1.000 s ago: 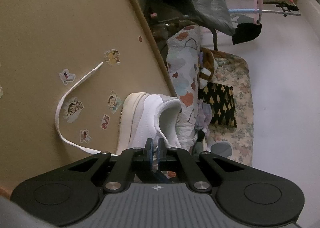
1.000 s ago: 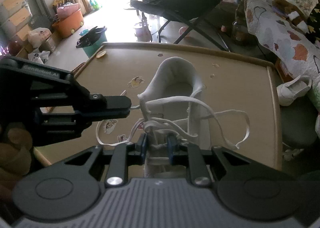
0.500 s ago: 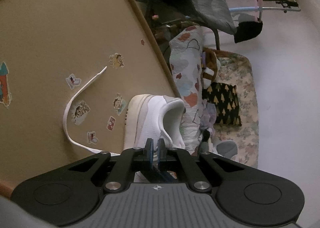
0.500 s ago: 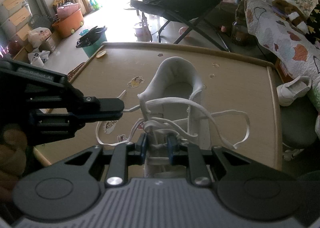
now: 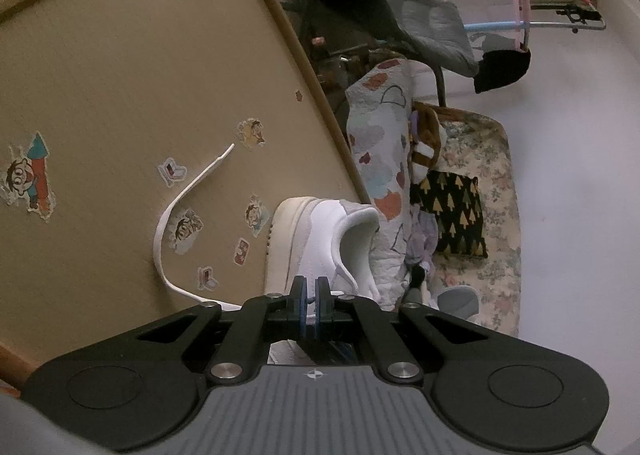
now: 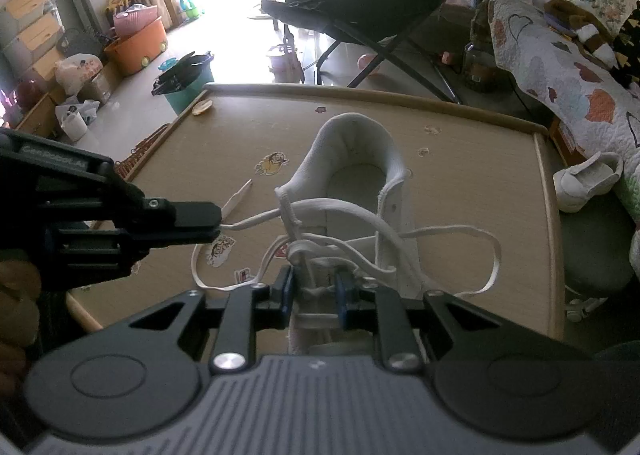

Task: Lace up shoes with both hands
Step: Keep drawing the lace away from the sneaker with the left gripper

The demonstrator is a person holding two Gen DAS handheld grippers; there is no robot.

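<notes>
White shoe [image 6: 360, 191], left gripper [image 6: 218, 223] pinching lace [image 6: 256, 221], right gripper [image 6: 314, 289] clamping tongue laces.

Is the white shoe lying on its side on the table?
No, in the right wrist view the white shoe stands upright on the table, its opening facing up.

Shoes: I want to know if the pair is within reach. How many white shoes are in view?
2. One shoe stands on the table, its laces half threaded. The other shoe lies off the table's right edge, beside the quilt. Others may be hidden.
</notes>
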